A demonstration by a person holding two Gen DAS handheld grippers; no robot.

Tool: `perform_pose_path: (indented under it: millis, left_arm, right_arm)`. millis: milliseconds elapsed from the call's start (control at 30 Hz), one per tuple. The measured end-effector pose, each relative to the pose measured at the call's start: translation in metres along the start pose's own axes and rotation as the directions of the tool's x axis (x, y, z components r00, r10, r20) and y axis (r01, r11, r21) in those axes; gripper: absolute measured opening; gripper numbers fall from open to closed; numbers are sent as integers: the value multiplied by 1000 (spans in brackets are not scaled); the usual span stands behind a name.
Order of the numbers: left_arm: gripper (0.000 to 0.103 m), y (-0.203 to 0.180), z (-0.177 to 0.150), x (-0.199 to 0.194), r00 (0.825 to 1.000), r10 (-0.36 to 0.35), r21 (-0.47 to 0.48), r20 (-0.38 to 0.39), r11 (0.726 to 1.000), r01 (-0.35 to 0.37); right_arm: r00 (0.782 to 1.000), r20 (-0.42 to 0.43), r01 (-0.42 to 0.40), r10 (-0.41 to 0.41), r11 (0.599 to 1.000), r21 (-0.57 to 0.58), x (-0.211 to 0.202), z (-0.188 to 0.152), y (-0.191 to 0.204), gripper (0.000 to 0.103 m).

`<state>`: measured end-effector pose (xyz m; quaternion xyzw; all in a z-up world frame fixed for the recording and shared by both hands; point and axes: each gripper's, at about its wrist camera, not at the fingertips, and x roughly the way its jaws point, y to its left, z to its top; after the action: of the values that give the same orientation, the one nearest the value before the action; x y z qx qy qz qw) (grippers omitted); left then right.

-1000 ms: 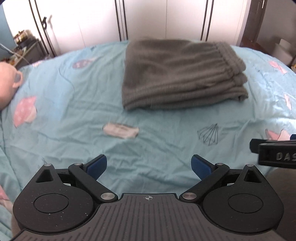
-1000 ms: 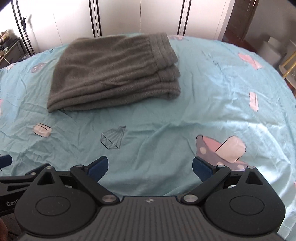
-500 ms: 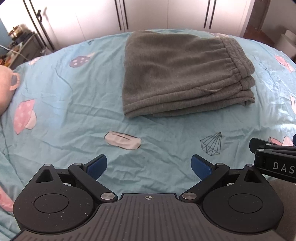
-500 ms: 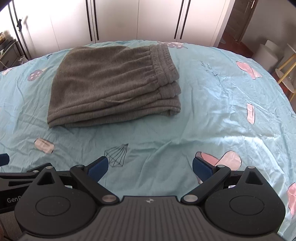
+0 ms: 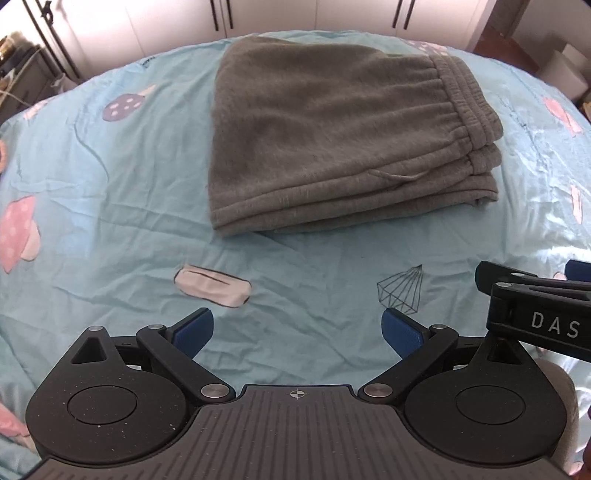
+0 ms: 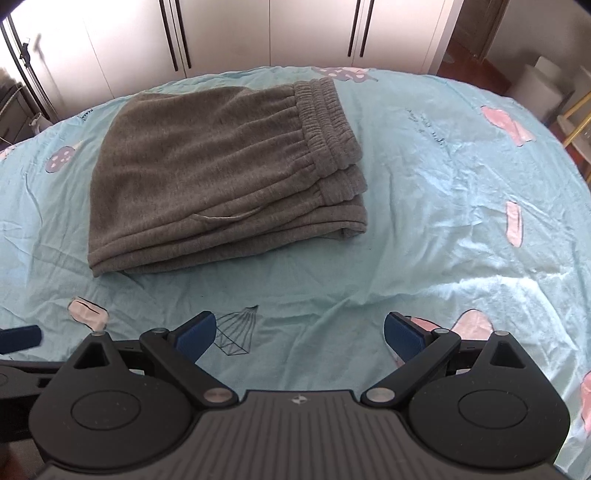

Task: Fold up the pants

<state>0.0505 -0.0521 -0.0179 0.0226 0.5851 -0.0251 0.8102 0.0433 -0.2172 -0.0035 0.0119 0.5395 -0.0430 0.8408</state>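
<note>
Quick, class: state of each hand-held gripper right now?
Left hand-held gripper: open, holding nothing.
Right hand-held gripper: open, holding nothing; the folded grey pants lie apart on the bed.

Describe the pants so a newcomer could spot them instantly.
Start from the light blue bedsheet printed with pink mushrooms, which fills both views. Toward its far side, in front of the white wardrobe doors, lies a folded stack of grey pants, elastic waistband at the right end. It is the only dark, thick, fuzzy thing on the sheet; everything else there is flat print.
</note>
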Motion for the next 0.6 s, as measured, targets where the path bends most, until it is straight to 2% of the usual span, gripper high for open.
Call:
perform_pose_path:
  millis: [133, 300, 600]
  left_arm:
    - [101, -7, 3, 0, 1000, 22, 26, 15, 999, -22]
    - [101, -5, 5, -1, 1000, 23, 25, 21, 999, -24]
    - [101, 7, 11, -4, 999, 30, -16, 38, 999, -29]
  right_arm:
    - [1000, 12, 27, -27, 999, -27, 0, 3, 2, 98]
    - [999, 9, 40, -40, 999, -8, 4, 5, -6, 98]
    - [999, -18, 28, -28, 1000, 6, 14, 2, -10, 98]
